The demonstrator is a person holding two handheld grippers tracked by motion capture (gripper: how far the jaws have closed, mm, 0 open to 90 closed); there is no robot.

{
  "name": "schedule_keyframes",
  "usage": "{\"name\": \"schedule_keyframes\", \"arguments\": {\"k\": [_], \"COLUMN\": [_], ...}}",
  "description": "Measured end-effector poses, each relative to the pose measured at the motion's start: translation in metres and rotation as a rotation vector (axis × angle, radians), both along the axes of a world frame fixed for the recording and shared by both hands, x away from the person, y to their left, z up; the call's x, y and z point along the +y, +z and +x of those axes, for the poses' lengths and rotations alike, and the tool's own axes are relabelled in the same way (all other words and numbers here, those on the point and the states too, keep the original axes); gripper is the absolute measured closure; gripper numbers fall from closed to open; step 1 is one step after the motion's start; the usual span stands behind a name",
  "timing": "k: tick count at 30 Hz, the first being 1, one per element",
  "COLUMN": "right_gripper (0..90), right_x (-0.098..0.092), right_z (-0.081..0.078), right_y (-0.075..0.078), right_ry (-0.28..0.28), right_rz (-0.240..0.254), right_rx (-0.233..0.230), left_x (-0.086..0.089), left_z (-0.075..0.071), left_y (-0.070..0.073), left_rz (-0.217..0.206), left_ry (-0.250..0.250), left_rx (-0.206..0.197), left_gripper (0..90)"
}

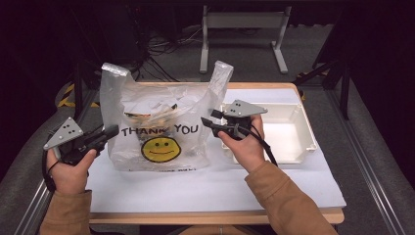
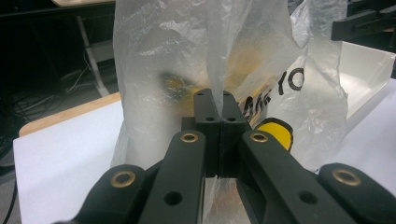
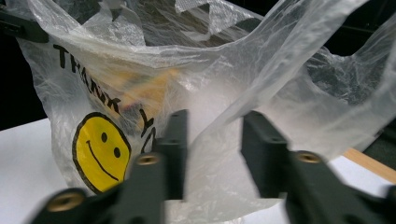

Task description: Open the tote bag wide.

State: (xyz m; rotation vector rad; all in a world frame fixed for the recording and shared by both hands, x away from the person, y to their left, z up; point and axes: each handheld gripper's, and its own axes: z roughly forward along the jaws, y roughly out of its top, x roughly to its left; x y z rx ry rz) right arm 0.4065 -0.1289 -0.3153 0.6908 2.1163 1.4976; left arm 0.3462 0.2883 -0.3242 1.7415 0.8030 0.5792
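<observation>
Translucent plastic "THANK YOU" smiley bag (image 1: 159,125) stands mid-table; left tool (image 2: 215,108) pinches its left edge, right tool (image 3: 212,140) part-open astride its right edge: close squarely on film before pulling apart.

Your clear, crinkled plastic bag (image 1: 156,129) with black "THANK YOU" lettering and a yellow smiley face stood upright near the desk's left edge, handles raised.
</observation>
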Motion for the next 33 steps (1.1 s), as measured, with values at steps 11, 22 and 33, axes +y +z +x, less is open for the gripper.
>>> {"name": "schedule_keyframes", "arguments": {"k": [11, 22, 33], "right_gripper": [90.0, 90.0, 90.0], "right_x": [-0.003, -0.003, 0.004], "right_z": [-0.010, -0.012, -0.006], "right_y": [0.005, -0.013, -0.034], "right_ry": [0.056, 0.099, 0.106], "right_rz": [-0.030, -0.052, -0.092], "right_rx": [-0.058, -0.029, 0.015], "left_x": [0.006, 0.014, 0.015], "left_z": [0.001, 0.008, 0.014], "left_y": [-0.003, -0.016, -0.048], "left_rz": [-0.014, 0.005, 0.053], "left_ry": [0.020, 0.047, 0.059], "left_rx": [0.004, 0.048, 0.109], "left_gripper": [89.4, 89.3, 88.9]}}
